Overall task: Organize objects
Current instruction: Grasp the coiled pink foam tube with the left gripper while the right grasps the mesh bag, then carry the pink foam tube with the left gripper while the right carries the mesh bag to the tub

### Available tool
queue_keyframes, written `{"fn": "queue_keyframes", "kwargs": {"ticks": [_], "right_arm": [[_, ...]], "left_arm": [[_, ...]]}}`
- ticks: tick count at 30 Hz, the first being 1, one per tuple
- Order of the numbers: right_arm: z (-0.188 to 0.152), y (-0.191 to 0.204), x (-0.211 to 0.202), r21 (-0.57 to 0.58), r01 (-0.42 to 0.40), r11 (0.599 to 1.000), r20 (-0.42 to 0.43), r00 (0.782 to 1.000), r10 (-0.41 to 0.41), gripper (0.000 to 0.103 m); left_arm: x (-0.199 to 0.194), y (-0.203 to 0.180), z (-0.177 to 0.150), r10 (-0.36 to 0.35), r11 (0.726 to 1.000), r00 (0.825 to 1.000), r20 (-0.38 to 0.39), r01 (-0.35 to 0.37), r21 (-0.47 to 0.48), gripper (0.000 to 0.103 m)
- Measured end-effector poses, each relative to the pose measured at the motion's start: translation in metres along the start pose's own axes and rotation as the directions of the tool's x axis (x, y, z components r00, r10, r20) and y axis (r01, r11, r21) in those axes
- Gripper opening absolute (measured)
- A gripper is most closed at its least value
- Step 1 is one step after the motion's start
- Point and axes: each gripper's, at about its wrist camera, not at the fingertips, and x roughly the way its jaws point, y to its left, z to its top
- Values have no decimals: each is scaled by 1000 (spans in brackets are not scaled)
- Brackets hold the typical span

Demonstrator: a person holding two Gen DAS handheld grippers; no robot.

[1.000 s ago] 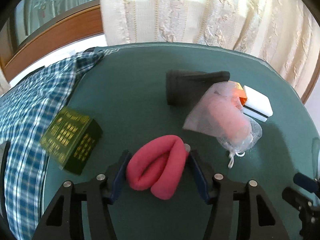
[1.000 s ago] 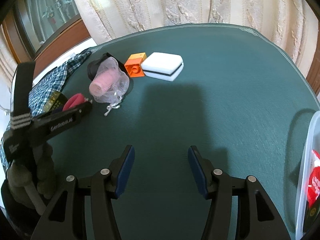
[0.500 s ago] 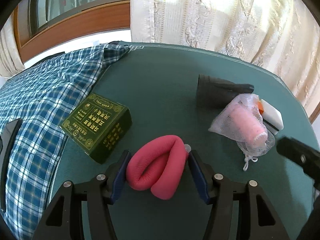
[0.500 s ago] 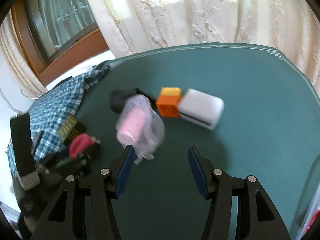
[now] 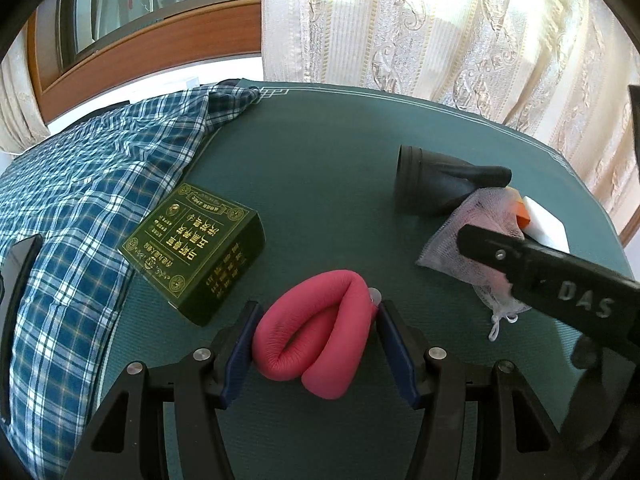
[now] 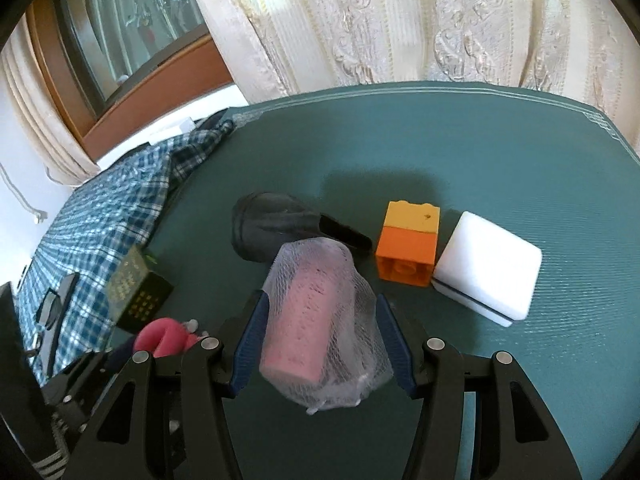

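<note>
My left gripper (image 5: 316, 332) is shut on a folded pink-red soft tube (image 5: 316, 340), held just over the green table mat (image 5: 312, 168). My right gripper (image 6: 320, 328) is open, its jaws on either side of a pink sponge in a white mesh bag (image 6: 316, 320) that lies on the mat. The bag also shows in the left wrist view (image 5: 476, 228), partly behind the right gripper's body. The red tube shows at lower left of the right wrist view (image 6: 160, 336).
A dark green box with gold print (image 5: 196, 248) lies left of the tube. A black funnel-like object (image 5: 436, 184), an orange-yellow block (image 6: 408, 248) and a white sponge block (image 6: 488, 276) lie beyond the bag. A blue plaid cloth (image 5: 80, 200) covers the left side.
My right gripper has moved forward and left until its open jaws straddle the mesh bag. My left gripper has turned a little left, still holding the red tube.
</note>
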Motion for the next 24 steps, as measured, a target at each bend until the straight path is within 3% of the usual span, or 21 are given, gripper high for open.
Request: {"fn": "queue_keyframes", "kwargs": {"ticks": [3,11,24], "right_arm": [[-2,-1,4,-3,1,1000,-7,1000,-1,56],[-12,1,-2,-36,-5,999,-8,1000,4,35],[-56,-14,-45,-8,13,1000,-8,1000,-13,33]], "left_arm": [[0,0,0,1,1000,1000,0,-1,0,62],[0,-1,-1,1,1000,1000,2,-1,8,62],[-3,-5,-2,-4,1000,1000,14,3,22,62]]}}
